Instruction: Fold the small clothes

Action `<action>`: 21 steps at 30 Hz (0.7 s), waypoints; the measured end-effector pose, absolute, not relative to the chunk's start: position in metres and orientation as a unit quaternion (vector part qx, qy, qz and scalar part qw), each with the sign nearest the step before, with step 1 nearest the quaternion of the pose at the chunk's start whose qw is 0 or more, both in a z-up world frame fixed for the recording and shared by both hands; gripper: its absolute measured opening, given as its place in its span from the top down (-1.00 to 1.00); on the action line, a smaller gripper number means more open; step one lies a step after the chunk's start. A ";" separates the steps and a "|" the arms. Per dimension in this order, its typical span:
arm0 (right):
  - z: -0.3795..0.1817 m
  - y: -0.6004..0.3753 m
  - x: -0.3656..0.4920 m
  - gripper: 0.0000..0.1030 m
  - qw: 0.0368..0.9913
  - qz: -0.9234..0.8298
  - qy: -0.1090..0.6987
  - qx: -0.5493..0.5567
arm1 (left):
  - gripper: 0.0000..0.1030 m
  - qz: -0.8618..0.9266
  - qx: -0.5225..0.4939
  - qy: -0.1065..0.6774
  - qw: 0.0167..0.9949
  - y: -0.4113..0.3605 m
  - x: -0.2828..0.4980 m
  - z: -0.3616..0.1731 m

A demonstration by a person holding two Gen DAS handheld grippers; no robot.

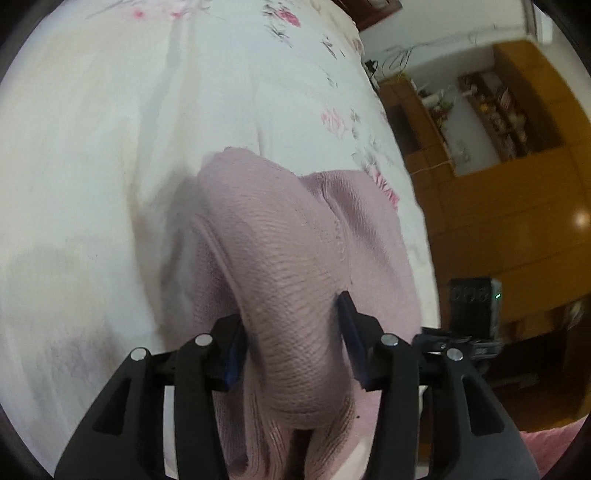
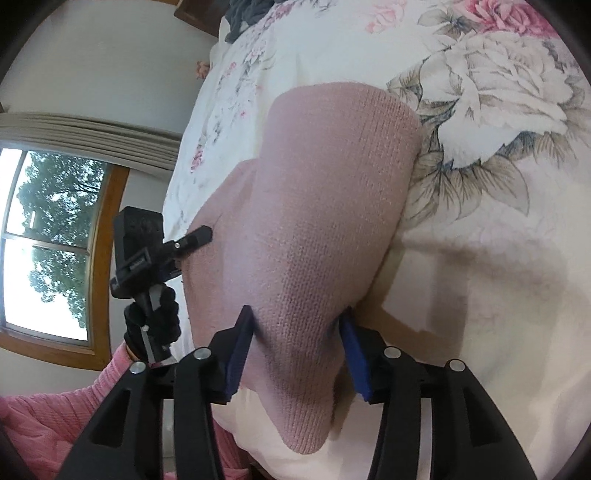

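Between the blue pads of the left claw (image 1: 295,343) a thick bunch of the pink knit garment (image 1: 291,258) is pinched, the fabric bulging up over the jaws and running away from the camera onto the bed. Close to the right wrist lens the right claw (image 2: 297,350) likewise grips a fold of the same garment (image 2: 321,206), its pads pressed into the knit on either side. From the right view the left claw's fingertip (image 2: 197,236) touches the garment's far edge, carried by a gloved hand (image 2: 153,325) with a pink sleeve (image 2: 55,417) below it. Both claws seem to hold one end lifted while the rest trails down to the floral bedsheet (image 2: 480,258), so the fold looks under way rather than finished: the cloth appears doubled and rounded, not yet laid flat, and the judgement is that lowering, squaring and smoothing remain. Farther out the sheet spreads pale with rose prints, creased but otherwise bare near the garment; a dark heap of cloth (image 2: 247,13) lies at its far end. Beyond the bed edge stand wooden shelves (image 1: 491,122) on one side and a wood-framed window (image 2: 51,236) with trees outside on the other.
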State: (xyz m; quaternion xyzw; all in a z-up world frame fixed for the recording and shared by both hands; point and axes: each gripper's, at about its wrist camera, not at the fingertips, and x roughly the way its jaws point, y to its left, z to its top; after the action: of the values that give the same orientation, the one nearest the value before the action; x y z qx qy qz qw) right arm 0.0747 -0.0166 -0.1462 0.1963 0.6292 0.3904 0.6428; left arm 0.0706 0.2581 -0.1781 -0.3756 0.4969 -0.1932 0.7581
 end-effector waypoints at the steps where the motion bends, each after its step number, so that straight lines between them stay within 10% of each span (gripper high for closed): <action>1: -0.145 -0.016 0.075 0.04 0.643 0.390 0.629 0.196 | 0.16 -0.190 -0.376 0.494 0.761 0.261 0.070 -0.177; 10: -0.146 0.004 0.084 -0.06 0.648 0.382 0.634 0.179 | 0.16 -0.196 -0.407 0.495 0.742 0.276 0.118 -0.182; 13: -0.145 0.003 0.084 -0.06 0.650 0.381 0.633 0.179 | 0.74 -0.201 -0.412 0.498 0.736 0.271 0.130 -0.186; 21: -0.147 -0.002 0.086 -0.06 0.651 0.383 0.632 0.175 | 0.81 -0.198 -0.336 0.493 0.778 0.260 0.148 -0.177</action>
State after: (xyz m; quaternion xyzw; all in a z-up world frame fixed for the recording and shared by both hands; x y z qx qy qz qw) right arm 0.0857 -0.0023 -0.1472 0.1747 0.6320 0.3832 0.6505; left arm 0.1481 0.2601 -0.1771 -0.3360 0.4930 -0.1983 0.7777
